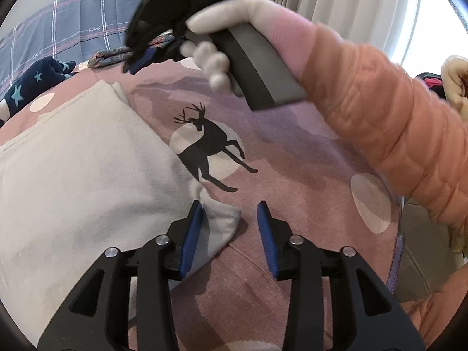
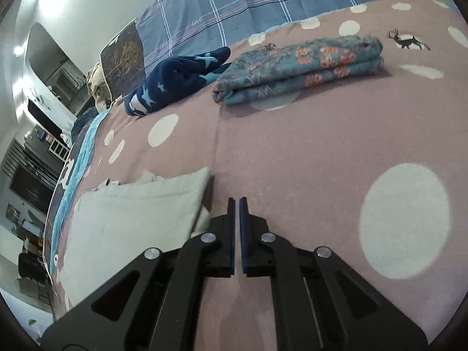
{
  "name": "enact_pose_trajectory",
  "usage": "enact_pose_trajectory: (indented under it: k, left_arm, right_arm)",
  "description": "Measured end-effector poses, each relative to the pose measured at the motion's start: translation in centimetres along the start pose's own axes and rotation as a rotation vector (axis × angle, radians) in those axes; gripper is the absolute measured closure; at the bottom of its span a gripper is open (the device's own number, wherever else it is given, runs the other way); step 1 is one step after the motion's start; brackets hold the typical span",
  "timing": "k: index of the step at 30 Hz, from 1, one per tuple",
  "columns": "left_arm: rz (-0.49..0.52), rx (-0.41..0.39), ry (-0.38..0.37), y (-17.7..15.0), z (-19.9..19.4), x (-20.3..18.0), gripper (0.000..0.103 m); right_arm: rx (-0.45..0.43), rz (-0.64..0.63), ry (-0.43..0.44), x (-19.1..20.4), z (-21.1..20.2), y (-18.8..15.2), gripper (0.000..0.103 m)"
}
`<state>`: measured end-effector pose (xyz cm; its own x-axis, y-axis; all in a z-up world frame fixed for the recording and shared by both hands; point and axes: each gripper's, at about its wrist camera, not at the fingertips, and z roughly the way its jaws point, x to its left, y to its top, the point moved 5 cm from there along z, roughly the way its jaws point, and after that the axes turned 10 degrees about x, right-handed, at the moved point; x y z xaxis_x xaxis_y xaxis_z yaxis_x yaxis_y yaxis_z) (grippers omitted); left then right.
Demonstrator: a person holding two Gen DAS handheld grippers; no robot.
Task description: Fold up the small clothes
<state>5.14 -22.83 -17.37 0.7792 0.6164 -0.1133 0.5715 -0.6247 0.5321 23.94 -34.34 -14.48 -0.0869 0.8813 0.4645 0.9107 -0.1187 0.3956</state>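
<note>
A cream garment [image 1: 87, 175] lies flat on the pink bedspread [image 1: 292, 175], filling the left of the left wrist view. One corner of it [image 1: 222, 222] reaches between the blue pads [image 1: 191, 234] of my left gripper [image 1: 231, 219]. That corner lies against the left pad only, and the jaws stand apart. My right gripper [image 2: 237, 201] hovers low over bare bedspread just right of the cream garment [image 2: 140, 213], shut with nothing between its pads. It also shows blurred at the top of the left wrist view, as the right gripper [image 1: 133, 64] in a white-gloved hand [image 1: 216, 61].
A folded floral cloth [image 2: 298, 70] and a navy star-print garment [image 2: 175, 79] lie farther up the bed, in front of a blue checked quilt [image 2: 263, 3]. An orange padded sleeve [image 1: 395, 122] crosses above the bed. The bed's edge [image 1: 397, 234] drops off at the right.
</note>
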Motion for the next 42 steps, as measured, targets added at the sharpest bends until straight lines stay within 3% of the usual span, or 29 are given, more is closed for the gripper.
enact_pose_trajectory:
  k: [3,7,10,12,15,19,21,24,28,29,32,33,34,36,39,42]
  left_arm:
    - [0.013,-0.005,0.016,-0.1,-0.1,-0.5,0.062]
    - [0.009,-0.014,0.015,-0.5,-0.6,-0.9,0.062]
    - [-0.043,-0.032,-0.055,-0.6,-1.9,-0.5,0.062]
    - [-0.101,-0.079,-0.087,0.3,-3.7,1.3,0.063]
    - [-0.142,-0.134,-0.007,2.3,-5.6,5.2,0.062]
    - [-0.236,-0.134,0.028,5.1,-4.9,10.9,0.063]
    - [-0.29,-0.113,-0.012,6.3,-3.6,13.0,0.063]
    - [-0.32,-0.092,-0.055,7.8,-1.8,14.3,0.063]
    - [-0.289,-0.068,-0.118,9.8,0.3,13.4,0.063]
    - [-0.275,-0.051,-0.11,10.3,1.1,13.2,0.063]
    - [-0.249,0.023,0.037,11.2,3.6,13.5,0.063]
    - [-0.272,0.027,0.064,11.1,3.8,14.0,0.072]
    - [-0.298,0.019,0.055,10.6,3.2,14.2,0.084]
    - [-0.38,-0.014,-0.028,9.4,2.2,15.7,0.091]
    - [-0.477,-0.083,-0.161,7.1,1.2,17.6,0.092]
    - [-0.526,-0.097,-0.227,5.8,0.9,17.8,0.092]
  right_arm:
    - [0.086,0.048,0.046,0.6,1.2,0.9,0.086]
    - [0.25,0.145,0.008,0.4,4.7,1.7,0.086]
    - [0.271,0.12,0.007,1.9,4.3,1.5,0.086]
    - [0.272,0.065,0.076,4.4,3.6,0.9,0.086]
    - [0.233,-0.029,0.143,6.8,2.0,0.3,0.086]
    - [0.192,-0.03,0.211,6.8,0.8,0.7,0.085]
    - [0.211,0.003,0.238,6.1,1.2,0.8,0.085]
    - [0.182,0.033,0.186,4.8,1.2,1.3,0.085]
    - [0.135,0.096,0.102,2.2,0.3,2.3,0.085]
    - [0.128,0.106,0.08,1.5,0.2,2.4,0.085]
    - [0.128,0.146,0.052,-0.6,-0.1,2.1,0.085]
    - [0.132,0.152,0.049,-1.0,-0.1,1.8,0.085]
    - [0.136,0.151,0.044,-1.2,0.0,1.6,0.084]
    - [0.147,0.137,0.039,-1.3,0.1,1.0,0.081]
    - [0.167,0.098,0.042,-0.6,0.2,0.5,0.078]
    - [0.194,0.053,0.058,0.5,0.9,0.4,0.077]
